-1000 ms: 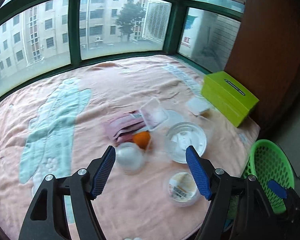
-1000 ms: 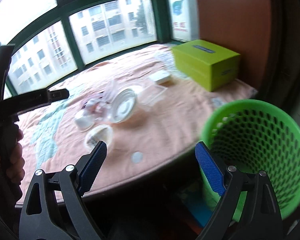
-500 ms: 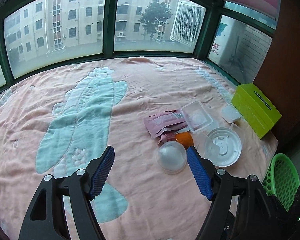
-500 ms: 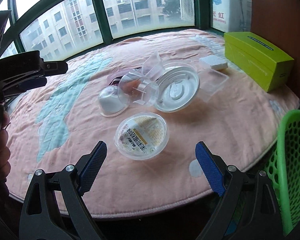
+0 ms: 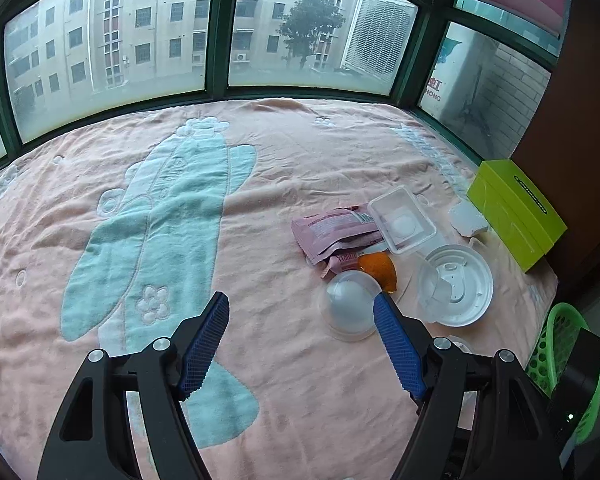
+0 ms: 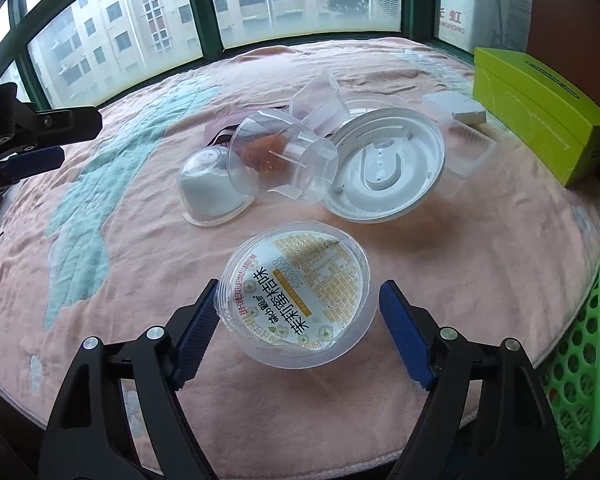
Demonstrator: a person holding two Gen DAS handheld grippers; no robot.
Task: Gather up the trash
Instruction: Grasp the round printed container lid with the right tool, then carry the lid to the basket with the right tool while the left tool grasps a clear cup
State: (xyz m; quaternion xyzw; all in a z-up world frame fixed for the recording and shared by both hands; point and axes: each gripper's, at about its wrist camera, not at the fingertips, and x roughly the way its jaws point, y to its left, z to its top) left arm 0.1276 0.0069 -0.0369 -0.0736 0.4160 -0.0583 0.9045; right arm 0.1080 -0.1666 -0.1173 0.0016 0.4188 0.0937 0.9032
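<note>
My right gripper [image 6: 298, 308] angled down, jaws closing around labelled clear cup [image 6: 296, 294], left pad touching. My left gripper [image 5: 300, 336] angled down over blanket [image 5: 260, 184], half-open, empty.

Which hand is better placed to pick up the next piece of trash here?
Right. Its tongs straddle the labelled lid and are closing, with the green basket beside them. The left tongs hang open over bare blanket.
</note>
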